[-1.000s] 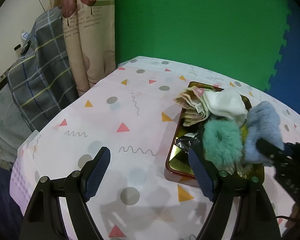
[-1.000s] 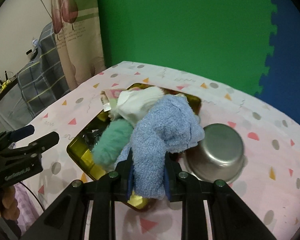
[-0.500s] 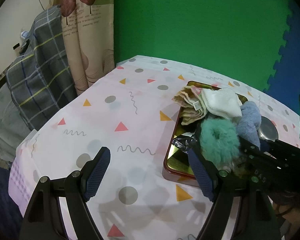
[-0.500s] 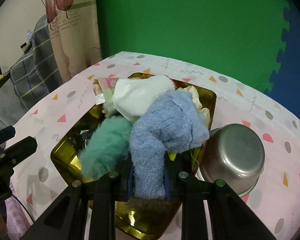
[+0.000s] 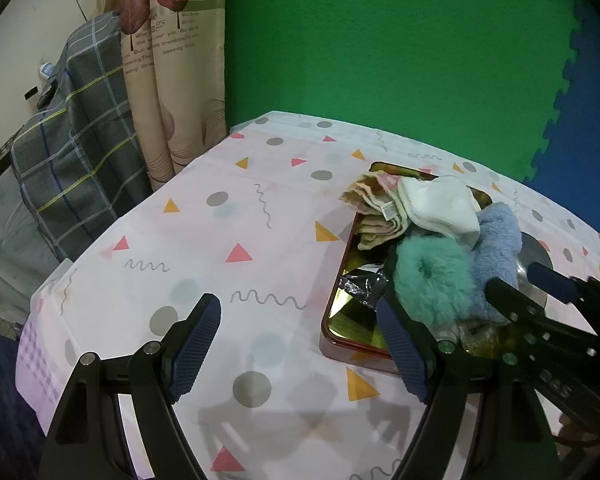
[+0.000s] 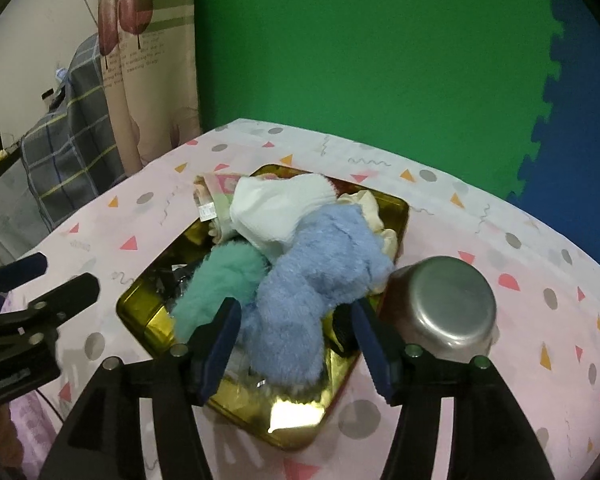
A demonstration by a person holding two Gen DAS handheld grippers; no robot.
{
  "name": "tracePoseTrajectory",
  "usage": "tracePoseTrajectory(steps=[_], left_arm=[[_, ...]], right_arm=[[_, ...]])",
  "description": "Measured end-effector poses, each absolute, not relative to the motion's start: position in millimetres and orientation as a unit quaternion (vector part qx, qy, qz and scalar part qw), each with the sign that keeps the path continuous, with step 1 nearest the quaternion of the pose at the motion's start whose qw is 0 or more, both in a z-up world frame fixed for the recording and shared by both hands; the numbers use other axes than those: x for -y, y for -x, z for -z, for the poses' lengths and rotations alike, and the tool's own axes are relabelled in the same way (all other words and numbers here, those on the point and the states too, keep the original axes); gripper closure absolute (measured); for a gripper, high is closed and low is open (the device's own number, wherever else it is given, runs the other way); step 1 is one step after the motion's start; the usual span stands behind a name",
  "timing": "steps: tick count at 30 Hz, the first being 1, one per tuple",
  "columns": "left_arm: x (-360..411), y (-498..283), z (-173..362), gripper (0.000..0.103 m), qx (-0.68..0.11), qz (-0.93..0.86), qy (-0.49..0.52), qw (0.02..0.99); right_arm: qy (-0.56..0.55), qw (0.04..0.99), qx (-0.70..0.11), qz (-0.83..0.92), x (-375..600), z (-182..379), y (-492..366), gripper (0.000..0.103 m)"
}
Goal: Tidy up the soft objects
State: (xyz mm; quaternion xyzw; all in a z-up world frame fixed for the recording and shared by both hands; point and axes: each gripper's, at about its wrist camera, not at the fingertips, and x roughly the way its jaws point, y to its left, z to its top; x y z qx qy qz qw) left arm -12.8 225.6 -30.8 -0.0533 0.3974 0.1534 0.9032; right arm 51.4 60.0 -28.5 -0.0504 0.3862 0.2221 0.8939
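Note:
A gold tin tray on the pink patterned tablecloth holds a fluffy blue cloth, a teal furry scrunchie, a white sock, a folded patterned cloth and a cream scrunchie. My right gripper is over the tray's near end. Its jaws are opening, and the blue cloth's end lies loose between the pads. My left gripper stands open over bare tablecloth, its right finger against the tray's left corner, nothing between its fingers.
An upturned steel bowl touches the tray's right side. A plaid cloth and a curtain hang beyond the table's left edge. Green and blue foam mats back the table.
The right gripper's jaws have spread apart and let go of the blue cloth, which now lies in the tray. The left gripper has not moved.

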Motion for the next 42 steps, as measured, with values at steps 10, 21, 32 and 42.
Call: tracePoseTrajectory(steps=[10, 21, 32, 42], left_arm=[[-216.1, 13.6, 29.3, 0.025, -0.395, -0.148, 0.044, 0.906], [-207.9, 13.1, 30.3, 0.025, -0.398, -0.14, 0.033, 0.906], [-207.2, 13.1, 31.2, 0.025, -0.399, -0.138, 0.032, 0.906], [-205.3, 13.5, 32.1, 0.025, -0.4, -0.138, 0.03, 0.906]], right_arm=[[0.048, 0.904, -0.379, -0.192, -31.1, 15.7, -7.1, 0.042], [0.036, 0.905, -0.386, -0.175, -17.4, 19.1, 7.8, 0.042], [0.036, 0.902, -0.393, -0.177, -18.6, 22.3, 7.8, 0.042], [0.047, 0.902, -0.391, -0.177, -26.2, 23.3, 11.3, 0.042]])
